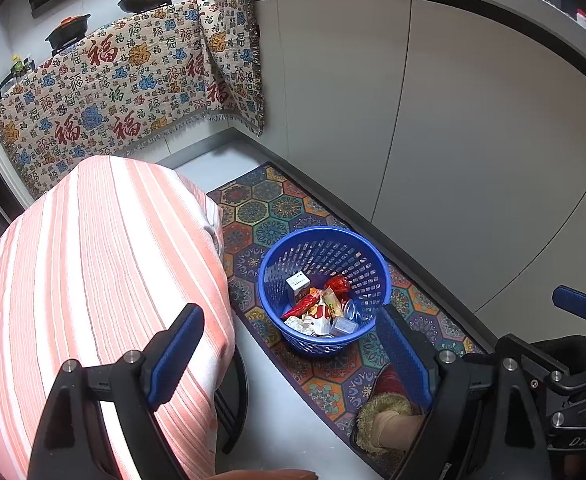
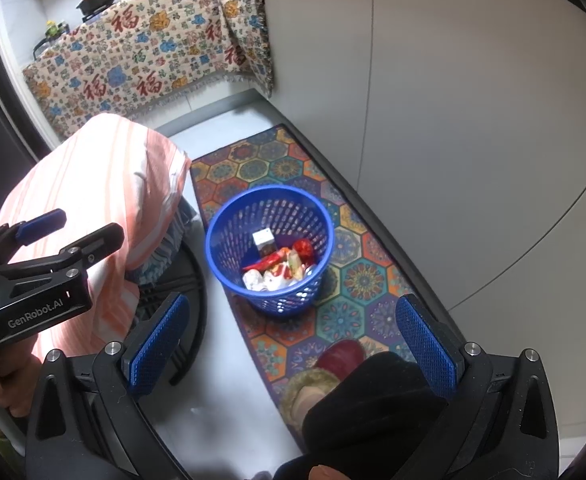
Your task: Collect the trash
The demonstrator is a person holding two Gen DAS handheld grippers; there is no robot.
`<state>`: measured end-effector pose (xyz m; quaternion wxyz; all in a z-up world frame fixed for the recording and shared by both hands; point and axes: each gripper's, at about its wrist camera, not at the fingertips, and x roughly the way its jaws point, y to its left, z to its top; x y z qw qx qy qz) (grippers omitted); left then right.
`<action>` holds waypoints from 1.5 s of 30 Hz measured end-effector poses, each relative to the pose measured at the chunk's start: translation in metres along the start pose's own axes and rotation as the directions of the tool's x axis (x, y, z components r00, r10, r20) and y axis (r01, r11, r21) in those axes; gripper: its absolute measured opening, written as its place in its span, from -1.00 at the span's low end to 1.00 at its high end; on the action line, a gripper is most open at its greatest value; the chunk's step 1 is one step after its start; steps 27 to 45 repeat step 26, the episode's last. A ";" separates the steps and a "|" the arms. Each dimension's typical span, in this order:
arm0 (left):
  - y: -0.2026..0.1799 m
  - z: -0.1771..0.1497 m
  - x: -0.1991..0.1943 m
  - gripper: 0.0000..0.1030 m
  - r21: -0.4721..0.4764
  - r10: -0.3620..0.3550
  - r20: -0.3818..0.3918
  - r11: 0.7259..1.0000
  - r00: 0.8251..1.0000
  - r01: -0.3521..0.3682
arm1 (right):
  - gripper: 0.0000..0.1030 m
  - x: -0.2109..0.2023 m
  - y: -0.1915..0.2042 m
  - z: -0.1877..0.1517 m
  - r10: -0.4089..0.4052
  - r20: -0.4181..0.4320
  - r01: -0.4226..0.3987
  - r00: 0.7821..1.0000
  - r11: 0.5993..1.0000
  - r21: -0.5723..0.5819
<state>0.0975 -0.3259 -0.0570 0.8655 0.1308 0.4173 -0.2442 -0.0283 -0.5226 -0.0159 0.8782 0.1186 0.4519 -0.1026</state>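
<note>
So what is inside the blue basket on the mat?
The blue basket holds a small white box, red wrappers, crumpled packets and a clear plastic piece. What lies under this pile is covered.

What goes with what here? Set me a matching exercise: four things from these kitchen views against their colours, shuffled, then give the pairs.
Things:
1. basket
2. cloth over the table
3. floor mat
4. cupboard doors

Colours:
A. plain pale grey
B. blue
C. many-coloured hexagons
D. orange and white stripes

Pairs: 1-B, 2-D, 3-C, 4-A
</note>
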 end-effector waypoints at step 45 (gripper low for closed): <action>-0.003 -0.001 0.002 0.74 0.013 -0.011 -0.002 1.000 1.000 0.011 | 1.00 0.005 -0.003 0.000 -0.015 -0.021 0.015 1.000 1.000 0.022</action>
